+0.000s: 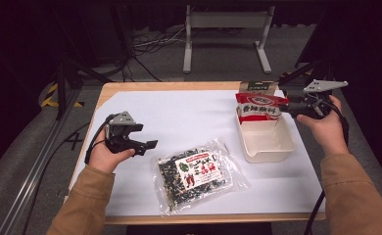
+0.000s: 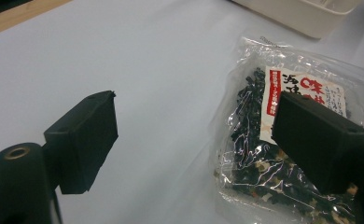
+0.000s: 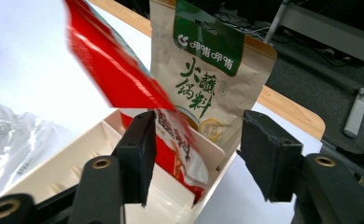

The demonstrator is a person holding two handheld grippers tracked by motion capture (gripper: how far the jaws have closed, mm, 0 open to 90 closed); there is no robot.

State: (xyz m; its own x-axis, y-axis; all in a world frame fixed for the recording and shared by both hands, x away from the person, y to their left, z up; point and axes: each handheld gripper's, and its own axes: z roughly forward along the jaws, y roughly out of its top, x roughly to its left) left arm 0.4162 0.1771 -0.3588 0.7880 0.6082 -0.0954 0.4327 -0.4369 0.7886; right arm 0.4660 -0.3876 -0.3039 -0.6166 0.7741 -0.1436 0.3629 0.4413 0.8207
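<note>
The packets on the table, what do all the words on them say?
Brown pouch, green band: "呷哺呷哺"
Brown pouch, big green writing: "火锅蘸料"
Brown pouch, gold round seal: too small to read
Red packet standing in the cream tub: yellow characters, too blurred to read
Clear seaweed bag, white label: big red "味", the rest hidden behind the gripper or too small
</note>
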